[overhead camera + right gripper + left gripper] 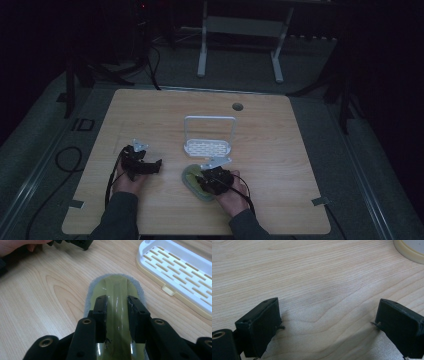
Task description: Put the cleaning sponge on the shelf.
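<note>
Your light wood-grain table [280,150] carries everything here, its surface pale against the dark surrounding floor. Toward its middle stands the white slotted plastic rack with a cream underside and an upright loop handle [209,145]; in your right gripper view its slotted tray [180,272] lies flat, just beside and beyond the thing you are holding. That thing is the olive-green oval scrubbing brush with a raised glossy handle and a grey fuzzy pad beneath [117,292], resting flat on the table near your edge, just in front of the rack [192,181].

Your right gripper [117,315] has its two black jaws closed in against either side of the brush's raised handle, touching it, with the pad still on the wood. In the high view your right hand [231,192] sits over the brush.

Your left gripper [328,320] has its jaws spread wide with bare wood between them and nothing held; it hovers low over the table, well to the left of the brush [142,162]. A cream curved rim [409,251] shows at the upper corner of your left gripper view.
</note>
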Motion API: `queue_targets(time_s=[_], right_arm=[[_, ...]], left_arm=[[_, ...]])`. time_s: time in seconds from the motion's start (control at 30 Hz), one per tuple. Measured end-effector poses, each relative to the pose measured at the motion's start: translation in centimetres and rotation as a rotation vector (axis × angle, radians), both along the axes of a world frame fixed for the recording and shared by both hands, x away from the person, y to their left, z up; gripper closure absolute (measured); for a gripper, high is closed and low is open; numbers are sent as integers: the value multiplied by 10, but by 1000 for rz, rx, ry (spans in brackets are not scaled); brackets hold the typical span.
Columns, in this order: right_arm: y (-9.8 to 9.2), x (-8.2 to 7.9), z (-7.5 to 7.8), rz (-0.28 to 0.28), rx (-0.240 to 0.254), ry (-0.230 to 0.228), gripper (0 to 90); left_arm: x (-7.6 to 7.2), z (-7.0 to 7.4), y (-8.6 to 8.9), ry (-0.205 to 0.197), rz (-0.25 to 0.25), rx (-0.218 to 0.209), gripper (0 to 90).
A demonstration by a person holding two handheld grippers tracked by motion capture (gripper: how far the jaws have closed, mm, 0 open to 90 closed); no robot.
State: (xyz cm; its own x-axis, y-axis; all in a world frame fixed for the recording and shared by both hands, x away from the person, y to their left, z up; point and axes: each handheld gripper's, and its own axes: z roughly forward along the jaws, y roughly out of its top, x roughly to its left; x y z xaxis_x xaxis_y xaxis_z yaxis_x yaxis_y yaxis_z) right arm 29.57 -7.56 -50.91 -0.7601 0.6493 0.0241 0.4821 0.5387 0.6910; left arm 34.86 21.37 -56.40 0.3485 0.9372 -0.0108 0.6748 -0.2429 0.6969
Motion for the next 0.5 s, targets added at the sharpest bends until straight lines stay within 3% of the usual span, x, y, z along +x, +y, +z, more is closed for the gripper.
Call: queue_targets(time_s=[0.5], right_arm=[[-12,1,4,0,-22,-14,708]], left_arm=[[0,0,0,0,0,0,60]])
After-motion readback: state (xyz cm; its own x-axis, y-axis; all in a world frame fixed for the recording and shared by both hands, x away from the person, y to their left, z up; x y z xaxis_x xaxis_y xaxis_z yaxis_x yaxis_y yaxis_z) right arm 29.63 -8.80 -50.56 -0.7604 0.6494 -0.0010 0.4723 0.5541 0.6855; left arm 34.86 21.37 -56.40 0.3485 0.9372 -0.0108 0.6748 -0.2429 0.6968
